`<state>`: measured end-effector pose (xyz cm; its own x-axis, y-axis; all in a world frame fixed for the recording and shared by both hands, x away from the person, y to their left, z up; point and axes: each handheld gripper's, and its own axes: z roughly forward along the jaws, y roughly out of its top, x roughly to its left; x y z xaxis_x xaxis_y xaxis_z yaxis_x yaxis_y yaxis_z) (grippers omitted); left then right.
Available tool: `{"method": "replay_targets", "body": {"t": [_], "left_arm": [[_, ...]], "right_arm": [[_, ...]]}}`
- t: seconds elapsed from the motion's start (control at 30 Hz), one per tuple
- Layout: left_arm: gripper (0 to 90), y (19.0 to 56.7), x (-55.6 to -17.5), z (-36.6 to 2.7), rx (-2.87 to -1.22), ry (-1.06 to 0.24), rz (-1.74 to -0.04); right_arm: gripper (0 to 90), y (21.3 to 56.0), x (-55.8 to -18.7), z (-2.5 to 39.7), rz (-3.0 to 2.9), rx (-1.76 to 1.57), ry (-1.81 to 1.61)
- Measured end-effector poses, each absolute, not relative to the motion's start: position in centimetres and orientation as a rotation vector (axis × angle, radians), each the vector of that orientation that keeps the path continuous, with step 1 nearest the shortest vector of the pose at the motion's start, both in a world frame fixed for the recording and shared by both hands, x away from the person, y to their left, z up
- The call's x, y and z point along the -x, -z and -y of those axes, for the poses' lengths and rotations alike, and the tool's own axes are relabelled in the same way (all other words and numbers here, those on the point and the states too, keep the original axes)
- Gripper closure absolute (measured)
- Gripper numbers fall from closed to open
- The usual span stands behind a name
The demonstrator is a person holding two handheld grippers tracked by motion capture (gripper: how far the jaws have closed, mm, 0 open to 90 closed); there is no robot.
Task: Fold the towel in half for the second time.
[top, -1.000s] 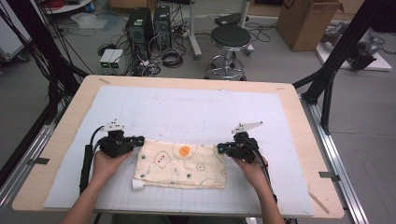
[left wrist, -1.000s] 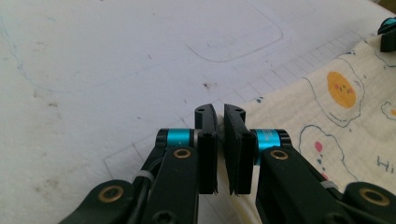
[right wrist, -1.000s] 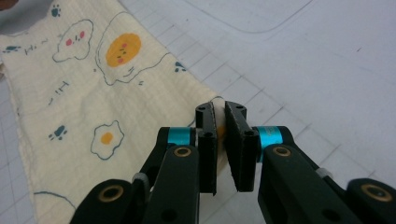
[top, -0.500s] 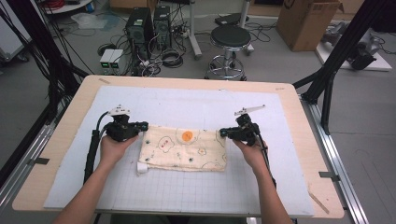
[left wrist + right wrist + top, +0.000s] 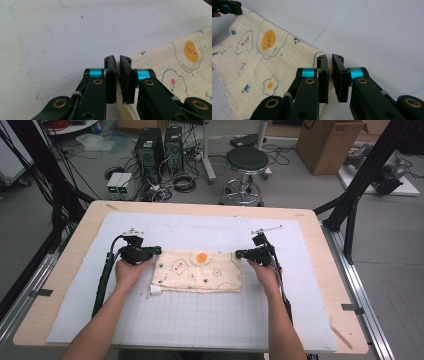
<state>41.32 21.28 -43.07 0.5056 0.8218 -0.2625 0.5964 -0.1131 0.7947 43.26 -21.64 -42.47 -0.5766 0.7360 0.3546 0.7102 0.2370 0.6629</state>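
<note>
1. Across the centre of the high view, a cream printed cloth (image 5: 197,271) lies flat on the white mat (image 5: 200,320).
2. At its upper-left corner, the left gripper (image 5: 117,60) is clamped on the cloth's edge.
3. At its upper-right corner, the right gripper (image 5: 330,58) pinches cloth; that gripper's own view reveals egg drawings.

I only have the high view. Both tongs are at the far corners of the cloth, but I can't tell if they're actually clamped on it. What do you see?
Observer: The left gripper view shows the left tongs nearly closed, with the cream cloth edge pinched between the jaws.
Operator: And the right side?
Observer: In the right gripper view the right tongs are closed the same way, with the cloth's corner running into the narrow gap.
Operator: Is the print face up?
Observer: Yes. The right gripper view shows egg drawings, an orange yolk and small paw prints on the upper face.
Operator: Is the mat marked?
Observer: The left gripper view shows a faint blue pen line on the white mat.
</note>
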Motion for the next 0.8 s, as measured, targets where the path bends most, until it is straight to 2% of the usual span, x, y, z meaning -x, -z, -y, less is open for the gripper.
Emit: {"method": "replay_targets", "body": {"t": [0.8], "left_arm": [[84.0, 41.6, -39.3, -22.6, -1.788, -0.286, -1.093]], "right_arm": [[84.1, 40.6, -41.7, 22.1, -2.432, -1.350, -1.433]]}}
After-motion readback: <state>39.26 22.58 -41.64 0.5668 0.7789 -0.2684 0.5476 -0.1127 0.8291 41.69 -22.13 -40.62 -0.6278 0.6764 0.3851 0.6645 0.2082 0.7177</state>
